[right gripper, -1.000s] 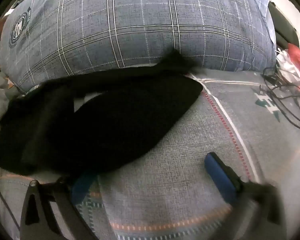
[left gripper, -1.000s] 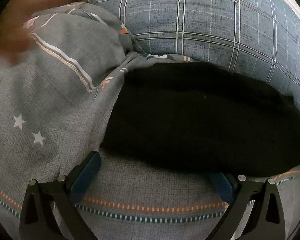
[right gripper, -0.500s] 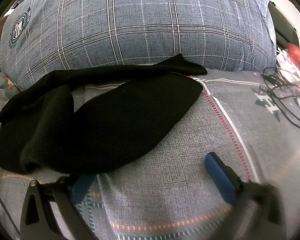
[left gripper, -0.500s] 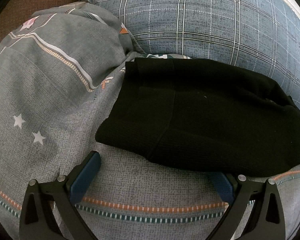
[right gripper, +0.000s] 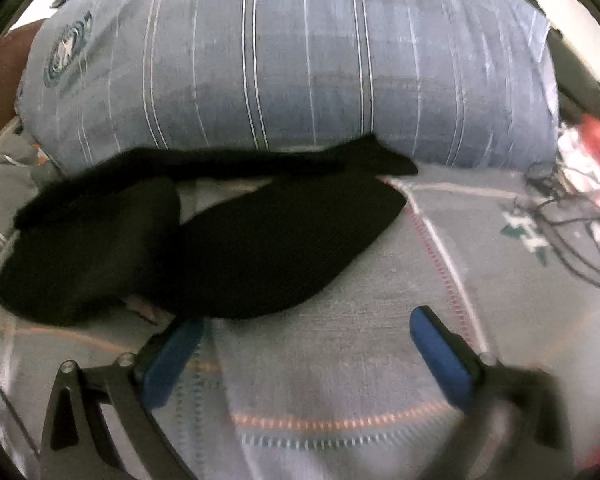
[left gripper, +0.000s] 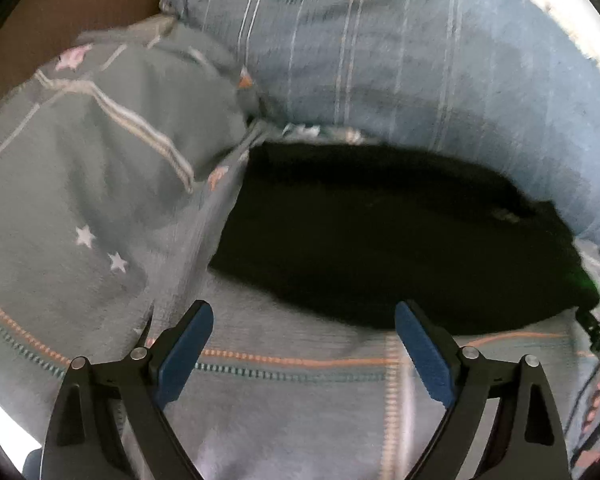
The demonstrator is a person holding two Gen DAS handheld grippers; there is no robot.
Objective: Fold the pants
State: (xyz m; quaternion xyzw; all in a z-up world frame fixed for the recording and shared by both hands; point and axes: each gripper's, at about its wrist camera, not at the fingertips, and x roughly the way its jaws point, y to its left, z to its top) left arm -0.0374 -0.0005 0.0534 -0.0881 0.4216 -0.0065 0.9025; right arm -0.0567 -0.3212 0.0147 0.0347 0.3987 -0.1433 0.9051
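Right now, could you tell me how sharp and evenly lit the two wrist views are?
Left wrist: motion-smeared bedding, black pants a detail-less dark mass. Right wrist: pillow stripes smeared, right gripper finger blurred, bright glare at the top corners. Both show fisheye bending.

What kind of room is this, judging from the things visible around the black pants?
Probably a bedroom: the black pants lie on a patterned grey bedsheet, against a large blue plaid pillow.
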